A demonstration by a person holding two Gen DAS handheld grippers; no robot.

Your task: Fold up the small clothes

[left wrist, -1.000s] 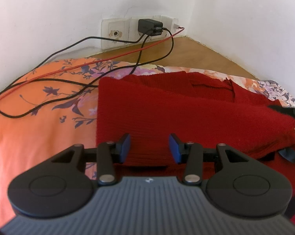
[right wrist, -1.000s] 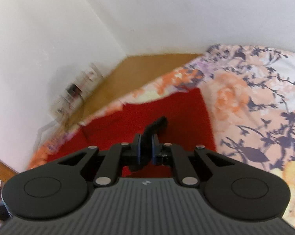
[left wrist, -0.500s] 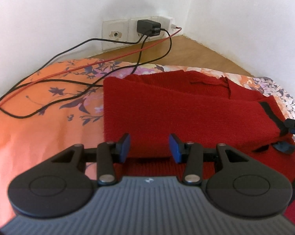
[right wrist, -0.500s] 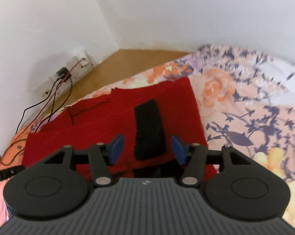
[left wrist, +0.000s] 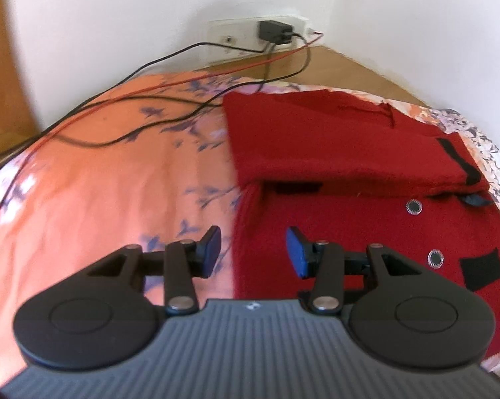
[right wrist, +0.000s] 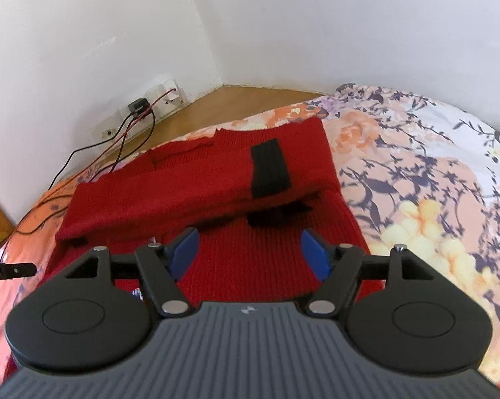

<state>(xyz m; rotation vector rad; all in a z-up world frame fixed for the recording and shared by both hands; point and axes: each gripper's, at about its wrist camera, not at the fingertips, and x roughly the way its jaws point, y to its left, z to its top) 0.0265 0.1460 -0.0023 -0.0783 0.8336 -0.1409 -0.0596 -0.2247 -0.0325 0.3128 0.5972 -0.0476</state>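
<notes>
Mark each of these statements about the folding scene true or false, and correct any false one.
1. Both tongs are open and hold nothing. True: the left tongs and the right tongs stand apart with no cloth between them.
2. The red knitted garment has its far part folded over toward the near part. True.
3. The garment lies on a bare wooden table. False: it lies on a floral bedsheet.
4. The black band sits on the folded-over layer. True.
5. Nothing is plugged in at the wall. False: a black charger sits in the socket strip, with cables trailing over the sheet.
</notes>
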